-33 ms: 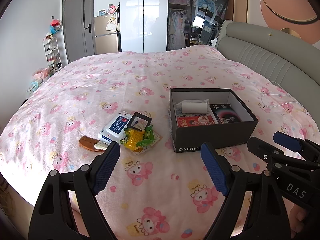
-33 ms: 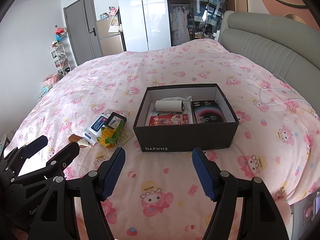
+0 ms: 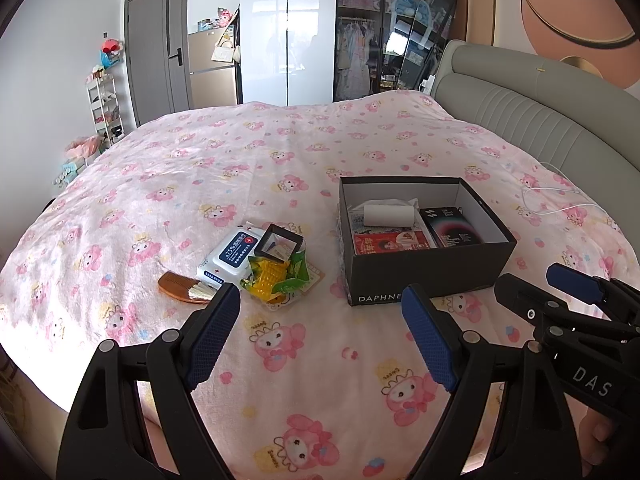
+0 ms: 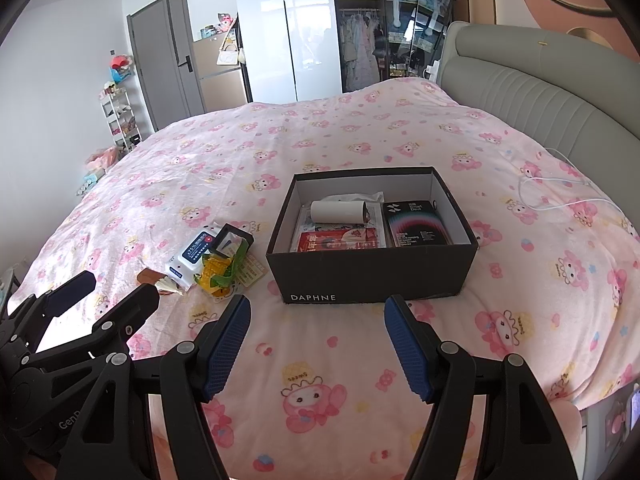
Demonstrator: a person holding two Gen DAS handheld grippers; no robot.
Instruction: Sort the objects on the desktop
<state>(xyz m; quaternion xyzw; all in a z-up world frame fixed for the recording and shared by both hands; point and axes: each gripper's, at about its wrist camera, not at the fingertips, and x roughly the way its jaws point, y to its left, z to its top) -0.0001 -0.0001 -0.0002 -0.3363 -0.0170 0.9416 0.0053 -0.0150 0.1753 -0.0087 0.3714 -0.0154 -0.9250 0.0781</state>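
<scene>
Black box (image 4: 372,276) — "DAPHNE"; wipes pack (image 3: 230,254) — "75%".

Comb (image 3: 176,291) half covered by the wipes pack (image 3: 230,254) and a white scrap, snack packet (image 3: 276,276) print too small to read, papers under the white roll (image 4: 340,211) in the black box (image 4: 360,276) mostly hidden, shelf items (image 3: 103,104) blurred

Left hand-held gripper (image 3: 320,334), right hand-held gripper (image 4: 316,344): black plastic frames, blue textured pads, silver rivets, white "DAS" lettering.
</scene>
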